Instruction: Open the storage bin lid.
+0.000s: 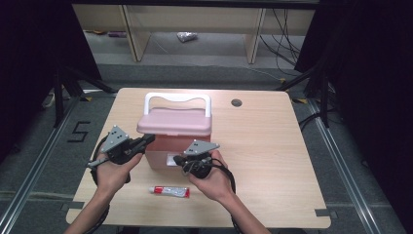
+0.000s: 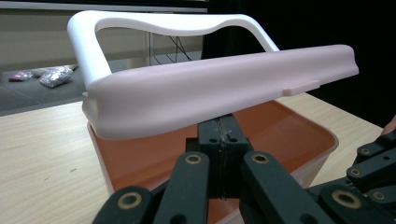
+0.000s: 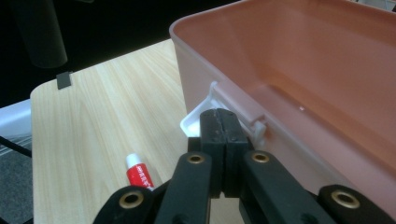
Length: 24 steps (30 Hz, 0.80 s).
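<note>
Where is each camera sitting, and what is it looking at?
High view: above the person's side, looking down on the wooden table; both hands, left gripper and right gripper show.
Left gripper view: rides that gripper, shut jaws under the pink plastic box's raised lid.
Right gripper view: rides that gripper, shut jaws at the white front latch.
High and right gripper views share the red-and-white tube.

The tube near the desk's front edge is cut off behind the right gripper's linkage; its print is too small to read. The box's floor lies hidden under the raised lid; the left gripper's tips vanish beneath that lid.
</note>
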### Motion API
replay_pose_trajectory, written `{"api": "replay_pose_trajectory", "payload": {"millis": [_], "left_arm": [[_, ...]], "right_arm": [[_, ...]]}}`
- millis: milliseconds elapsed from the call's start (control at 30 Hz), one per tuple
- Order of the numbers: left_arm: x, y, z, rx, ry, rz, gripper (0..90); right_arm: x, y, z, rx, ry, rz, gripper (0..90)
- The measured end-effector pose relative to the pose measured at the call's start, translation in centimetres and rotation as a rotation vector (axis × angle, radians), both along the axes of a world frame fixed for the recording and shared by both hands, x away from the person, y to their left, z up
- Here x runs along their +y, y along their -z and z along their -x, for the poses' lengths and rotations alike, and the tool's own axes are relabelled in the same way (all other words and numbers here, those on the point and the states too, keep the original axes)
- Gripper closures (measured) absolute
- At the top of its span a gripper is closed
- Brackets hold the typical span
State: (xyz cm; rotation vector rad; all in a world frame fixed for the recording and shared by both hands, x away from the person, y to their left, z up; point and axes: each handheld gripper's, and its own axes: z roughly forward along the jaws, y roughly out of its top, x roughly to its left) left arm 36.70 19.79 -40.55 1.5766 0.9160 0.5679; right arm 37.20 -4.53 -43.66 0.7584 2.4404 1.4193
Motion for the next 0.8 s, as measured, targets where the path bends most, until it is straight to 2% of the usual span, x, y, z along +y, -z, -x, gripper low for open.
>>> {"api": "replay_pose_trajectory", "payload": {"millis": [33, 67, 133, 267, 567, 800], "left_arm": [[0.0, -0.1, 0.1, 0.006, -0.005, -0.008, 89.9], [0.0, -0.1, 0.0, 0.004, -0.005, -0.005, 89.9], [0.0, -0.2, 0.0, 0.003, -0.005, -0.01, 89.9], [0.0, -0.5, -0.2, -0.002, -0.007, -0.011, 89.9], [-0.3, -0.9, -0.6, -0.011, -0.012, -0.008, 89.9], [-0.5, -1.2, -0.9, -0.02, -0.021, 0.009, 89.9]], "right_arm": [[0.1, 0.1, 0.0, 0.004, 0.001, -0.005, 90.0], [0.0, 0.1, -0.1, -0.012, 0.002, 0.009, 90.0], [0.2, 0.1, -0.1, 0.007, 0.013, 0.01, 90.0], [0.3, 0.3, -0.3, -0.01, 0.007, 0.017, 90.0], [0.3, 0.3, -0.2, 0.007, 0.008, 0.02, 90.0], [0.3, 0.4, -0.2, 0.0, -0.002, 0.022, 90.0]]}}
